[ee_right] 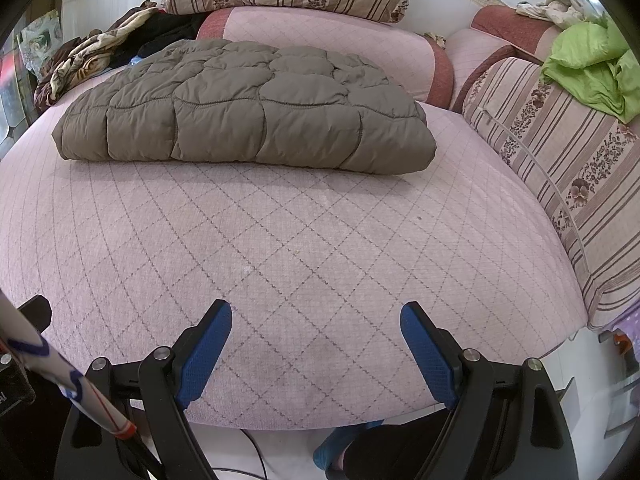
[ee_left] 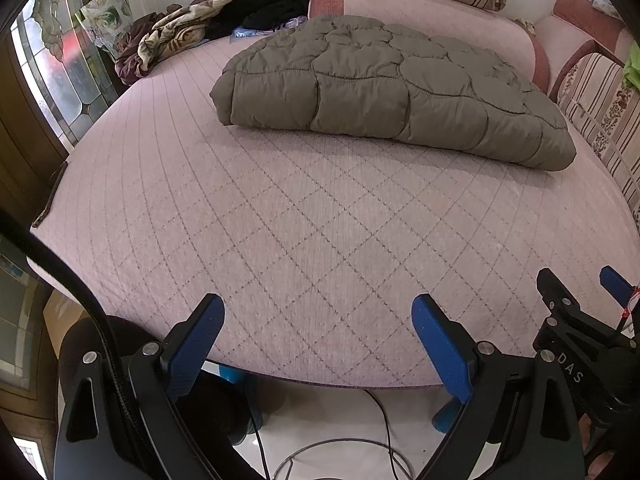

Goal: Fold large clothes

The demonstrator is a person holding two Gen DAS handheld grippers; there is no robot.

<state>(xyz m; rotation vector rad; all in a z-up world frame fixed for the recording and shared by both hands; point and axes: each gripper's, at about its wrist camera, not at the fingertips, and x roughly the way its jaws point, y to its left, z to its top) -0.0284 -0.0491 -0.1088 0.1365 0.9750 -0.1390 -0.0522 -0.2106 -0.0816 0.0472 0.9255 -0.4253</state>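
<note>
Puffer jacket (ee_right: 244,110) is lying folded into a thick rectangle toward the far edge of the sofa seat (ee_right: 280,264), close to the backrest cushion (ee_right: 320,40), and we are judging the fold finished, with the bundle set back there to leave the near half of the seat free. We are holding the left gripper (ee_left: 318,340) and the right gripper (ee_right: 316,344) side by side over the near edge, both level and pointing at the jacket, fingers spread wide and grasping nothing, well apart from it.
</note>
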